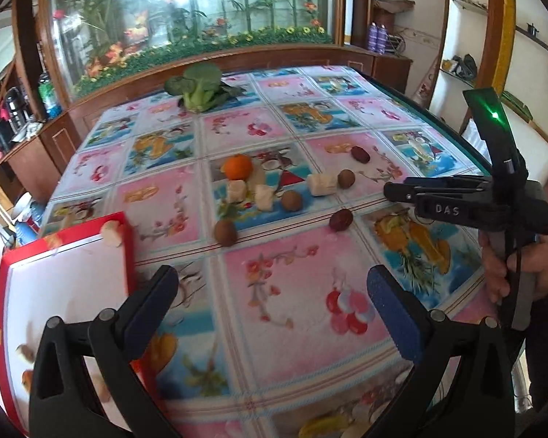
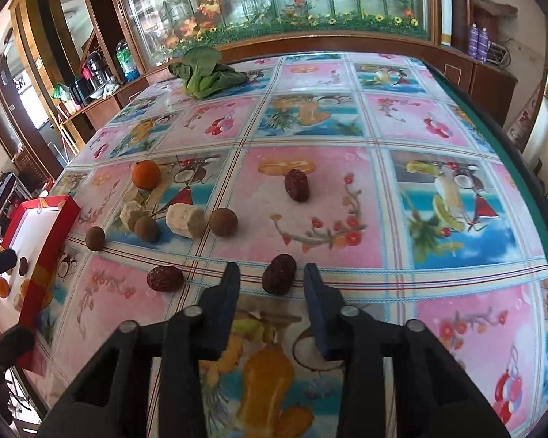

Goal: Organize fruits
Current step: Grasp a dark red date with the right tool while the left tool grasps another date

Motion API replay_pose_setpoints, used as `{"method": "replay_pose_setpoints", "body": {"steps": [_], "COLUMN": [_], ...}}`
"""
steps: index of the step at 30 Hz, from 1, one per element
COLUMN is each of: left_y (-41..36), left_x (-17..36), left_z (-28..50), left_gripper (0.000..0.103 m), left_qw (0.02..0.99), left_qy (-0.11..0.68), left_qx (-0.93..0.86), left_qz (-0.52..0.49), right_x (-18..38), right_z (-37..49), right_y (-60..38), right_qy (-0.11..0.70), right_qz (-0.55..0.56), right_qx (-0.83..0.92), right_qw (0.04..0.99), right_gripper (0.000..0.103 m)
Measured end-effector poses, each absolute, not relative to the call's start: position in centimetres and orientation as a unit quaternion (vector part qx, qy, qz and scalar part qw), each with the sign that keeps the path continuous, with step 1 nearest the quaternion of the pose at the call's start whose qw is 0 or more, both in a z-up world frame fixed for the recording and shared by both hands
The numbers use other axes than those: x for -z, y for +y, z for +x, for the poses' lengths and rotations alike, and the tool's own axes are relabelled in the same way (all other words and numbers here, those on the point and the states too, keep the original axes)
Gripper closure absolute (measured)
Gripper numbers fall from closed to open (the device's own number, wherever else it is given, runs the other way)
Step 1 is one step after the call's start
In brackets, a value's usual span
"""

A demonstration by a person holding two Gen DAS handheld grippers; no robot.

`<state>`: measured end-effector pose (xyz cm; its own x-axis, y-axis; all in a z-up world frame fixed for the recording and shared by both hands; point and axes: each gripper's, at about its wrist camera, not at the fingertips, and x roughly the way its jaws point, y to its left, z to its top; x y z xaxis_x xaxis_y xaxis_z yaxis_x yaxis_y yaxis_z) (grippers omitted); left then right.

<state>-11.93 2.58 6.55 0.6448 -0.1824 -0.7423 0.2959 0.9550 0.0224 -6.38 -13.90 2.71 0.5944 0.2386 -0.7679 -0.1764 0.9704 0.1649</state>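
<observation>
Near the front edge of the table (image 2: 456,116), the right gripper (image 2: 272,284) hangs with its jaws partly apart and a red date (image 2: 279,279) between the fingertips; the pads do not visibly press on it, and a gap shows on each side. A second date (image 2: 164,278) lies just to its left and a third (image 2: 296,185) further towards the middle. Longans (image 2: 223,222), pale cut pieces (image 2: 185,219) and an orange (image 2: 146,174) sit in a loose group nearer the left edge, and a leafy green (image 2: 204,71) lies at the far edge. At the left edge stands a red tray (image 1: 129,252) with a few fruits in it. The left gripper (image 1: 274,292) hovers beside this tray, jaws wide open and empty.
</observation>
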Motion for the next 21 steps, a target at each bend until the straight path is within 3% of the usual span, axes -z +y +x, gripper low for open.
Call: {"method": "replay_pose_setpoints", "body": {"steps": [10, 14, 16, 21], "left_y": [-0.9, -2.5, -2.9, -4.1], "left_x": [-4.6, -3.1, -2.7, -2.5], "left_z": [-8.2, -6.4, -5.7, -4.4], "left_gripper": [0.005, 0.028, 0.030, 0.048], "left_qw": [0.881, 0.857, 0.851, 0.839], "left_qy": [0.417, 0.439, 0.445, 0.452], "left_qx": [0.204, 0.238, 0.247, 0.270], "left_qz": [0.097, 0.127, 0.132, 0.137], "right_x": [-2.2, -2.2, -2.2, -2.2], "right_z": [-5.8, -5.7, -5.7, -5.6], "right_y": [-13.9, -14.3, -14.7, -14.9], "right_qy": [0.434, 0.434, 0.436, 0.441], "right_qz": [0.036, 0.046, 0.056, 0.075], "right_qx": [-0.122, -0.125, -0.125, -0.133], "right_qw": [0.892, 0.891, 0.889, 0.885], "right_gripper": [0.083, 0.085, 0.085, 0.085]}}
